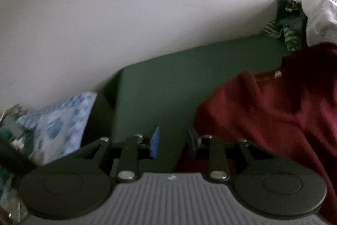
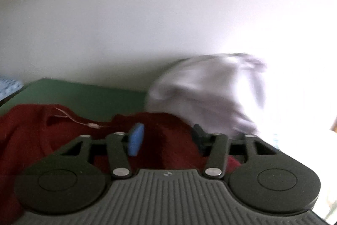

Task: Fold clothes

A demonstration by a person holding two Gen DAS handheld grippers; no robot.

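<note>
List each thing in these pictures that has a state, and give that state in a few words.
Left hand-held gripper: open, empty, over the green surface.
Right hand-held gripper: open, empty, above the red garment.
Red garment: spread on the green surface, rumpled, not folded.
White garment: crumpled, unfolded, behind the red one.
Striped green clothes: heaped by the wall.
Blue patterned cloth: lying off the surface's left edge.

You've got a green tabletop (image 1: 189,85) butted against a plain white wall (image 1: 126,14). Off its left edge sits blue-and-white patterned fabric (image 1: 61,123); beyond that, clutter too blurred to identify. Strong glare washes out the right side of the right wrist view.
</note>
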